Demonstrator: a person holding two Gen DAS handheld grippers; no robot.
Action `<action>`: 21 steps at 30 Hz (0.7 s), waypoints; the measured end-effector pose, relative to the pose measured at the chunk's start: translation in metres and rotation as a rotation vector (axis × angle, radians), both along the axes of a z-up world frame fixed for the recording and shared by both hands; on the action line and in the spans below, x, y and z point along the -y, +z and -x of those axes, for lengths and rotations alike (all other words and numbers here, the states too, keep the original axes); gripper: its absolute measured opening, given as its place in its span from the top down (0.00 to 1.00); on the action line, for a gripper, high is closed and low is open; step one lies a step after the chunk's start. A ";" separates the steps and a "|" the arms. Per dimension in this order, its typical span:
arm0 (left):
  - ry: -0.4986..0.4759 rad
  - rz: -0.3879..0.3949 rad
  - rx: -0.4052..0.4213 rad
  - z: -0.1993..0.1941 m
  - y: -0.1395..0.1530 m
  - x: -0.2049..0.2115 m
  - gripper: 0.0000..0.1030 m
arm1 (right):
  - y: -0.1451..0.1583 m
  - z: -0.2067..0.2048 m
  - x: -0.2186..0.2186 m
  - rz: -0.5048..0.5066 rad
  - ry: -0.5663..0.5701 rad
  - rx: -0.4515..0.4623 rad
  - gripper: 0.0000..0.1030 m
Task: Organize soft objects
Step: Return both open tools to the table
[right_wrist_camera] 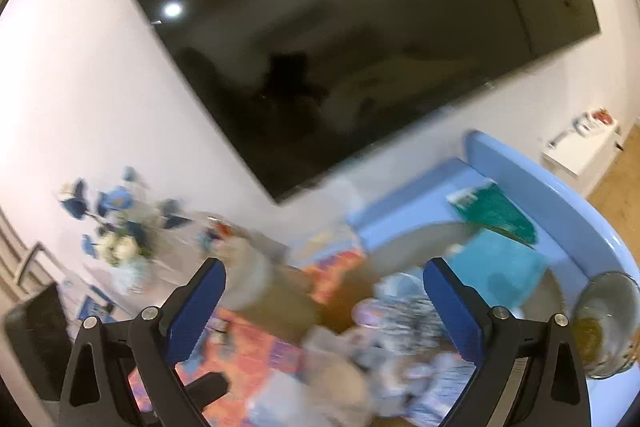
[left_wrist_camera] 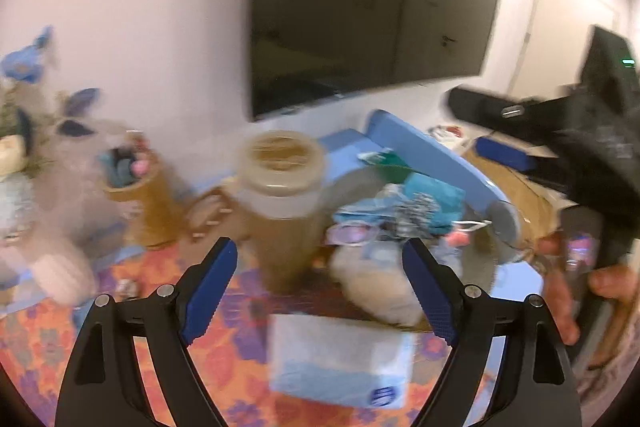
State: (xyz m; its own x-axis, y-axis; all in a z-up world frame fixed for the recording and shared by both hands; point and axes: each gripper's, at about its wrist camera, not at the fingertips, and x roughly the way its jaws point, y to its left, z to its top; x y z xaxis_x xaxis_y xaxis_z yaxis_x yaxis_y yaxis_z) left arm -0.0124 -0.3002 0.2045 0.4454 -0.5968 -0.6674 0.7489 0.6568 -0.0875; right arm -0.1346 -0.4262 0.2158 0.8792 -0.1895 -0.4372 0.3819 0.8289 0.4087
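My left gripper (left_wrist_camera: 320, 287) stands open above the flowered cloth (left_wrist_camera: 224, 311), with nothing between its blue pads. Ahead of it lie a cream plush toy (left_wrist_camera: 380, 283), a white and blue soft pack (left_wrist_camera: 340, 363) and a heap of blue and patterned fabrics (left_wrist_camera: 400, 211). My right gripper (right_wrist_camera: 324, 311) is open too, over a blurred pile of cream plush (right_wrist_camera: 340, 379) and patterned cloths (right_wrist_camera: 408, 311). A teal cloth (right_wrist_camera: 500, 267) and a green one (right_wrist_camera: 496, 215) lie on the blue seat behind. In the left wrist view the right gripper's black body shows at the right edge, held by a hand (left_wrist_camera: 600, 283).
A tall jar with a beige lid (left_wrist_camera: 280, 195) stands just ahead of the left gripper. A wooden holder with small items (left_wrist_camera: 140, 199), blue flowers (right_wrist_camera: 116, 223), a blue chair (right_wrist_camera: 560, 211), a glass bowl (right_wrist_camera: 608, 327) and a wall-mounted TV (right_wrist_camera: 340, 47) surround the pile.
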 end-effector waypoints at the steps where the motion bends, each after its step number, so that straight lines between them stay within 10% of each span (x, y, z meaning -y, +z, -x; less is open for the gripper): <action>1: 0.022 -0.001 0.002 -0.007 0.002 -0.011 0.19 | 0.007 -0.003 -0.010 0.007 0.016 0.016 0.03; 11: 0.290 -0.024 0.017 -0.099 -0.008 -0.151 0.18 | 0.028 -0.079 -0.138 0.112 0.252 0.074 0.00; 21: 0.385 0.021 -0.143 -0.162 -0.118 -0.234 0.18 | -0.071 -0.200 -0.217 -0.011 0.410 -0.098 0.00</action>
State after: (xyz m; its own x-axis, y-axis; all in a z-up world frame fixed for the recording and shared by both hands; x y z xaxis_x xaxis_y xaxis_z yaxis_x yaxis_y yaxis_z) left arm 0.1491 -0.0658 0.0868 0.5421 -0.4193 -0.7282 0.4284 0.8835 -0.1897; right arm 0.0653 -0.2092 0.1445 0.8351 0.1727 -0.5223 0.0589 0.9159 0.3970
